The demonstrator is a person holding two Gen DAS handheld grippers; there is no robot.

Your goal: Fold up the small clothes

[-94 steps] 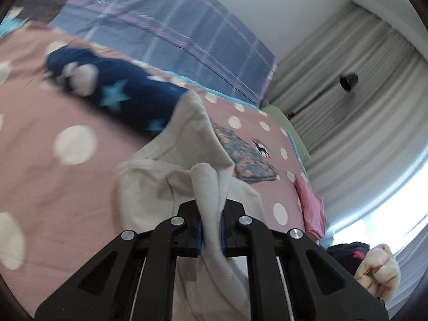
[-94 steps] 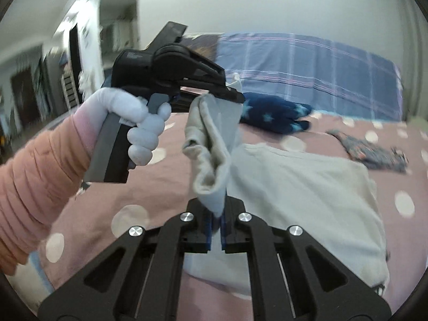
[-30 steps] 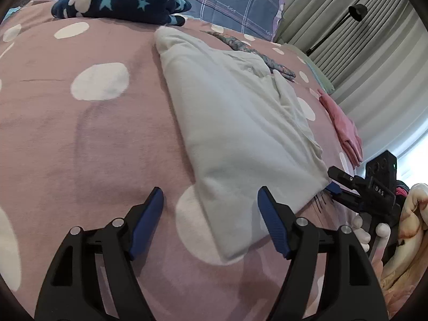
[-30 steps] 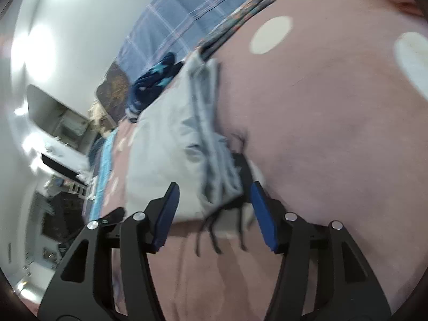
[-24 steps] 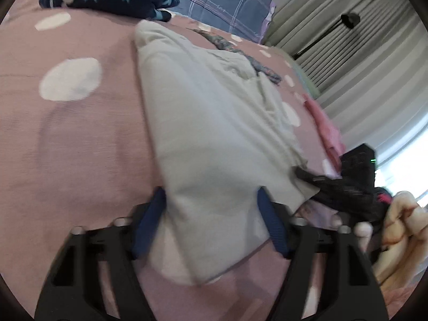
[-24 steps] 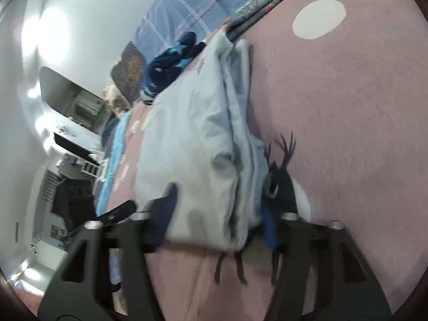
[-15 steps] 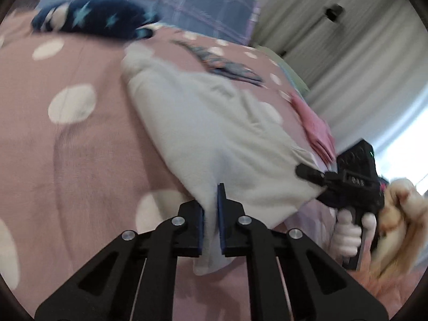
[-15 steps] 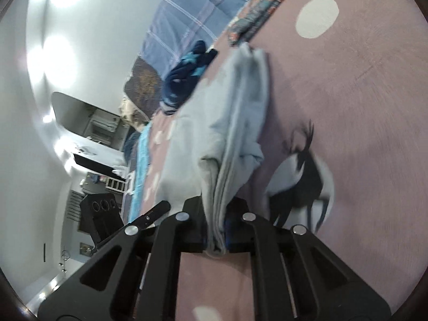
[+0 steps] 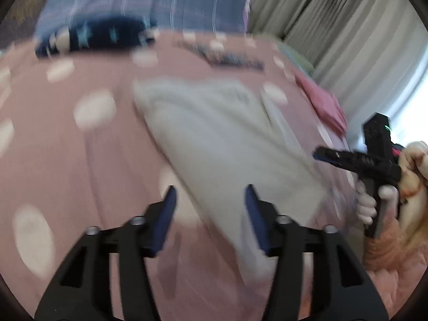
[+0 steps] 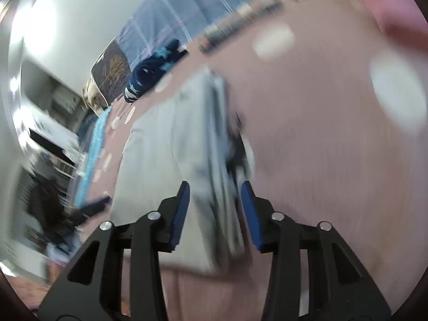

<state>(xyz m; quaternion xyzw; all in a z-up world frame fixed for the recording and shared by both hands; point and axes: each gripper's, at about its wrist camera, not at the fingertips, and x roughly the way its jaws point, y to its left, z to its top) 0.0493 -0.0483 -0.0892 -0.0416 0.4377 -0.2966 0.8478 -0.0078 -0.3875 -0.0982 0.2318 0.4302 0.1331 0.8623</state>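
Left wrist view. Left gripper [image 9: 211, 208]: black two-finger frame with blue pads, fingers [image 9: 167, 214] spread wide, nothing pinched; half a second ago they were pressed together on the cloth's near corner. Pale grey soft-knit folded garment [image 9: 222, 139]: a long, flattened wedge lying on the pink bedspread with white polka dots [image 9: 80, 144], its near corner passing between the spread fingers; contact cannot be told through the motion blur. Right gripper [image 9: 317, 156]: black, at the garment's right edge, held by a white-gloved hand [image 9: 366, 206]; its finger spacing cannot be told here. Navy plush fabric with pale blue stars [image 9: 96, 37] lies at the far side before a blue plaid pillow [image 9: 149, 2]; a pink folded cloth [image 9: 323, 107] lies well to the right, near the grey pleated curtains [image 9: 347, 34].

Right wrist view. Right gripper [image 10: 215, 208]: fingers [image 10: 182, 211] parted, pinching nothing; half a second ago they clamped the layered edge. The garment's [image 10: 165, 147] stacked, ridged fold edge runs between the blue pads, resting on the bedspread [image 10: 321, 147]. The whole frame is blurred.
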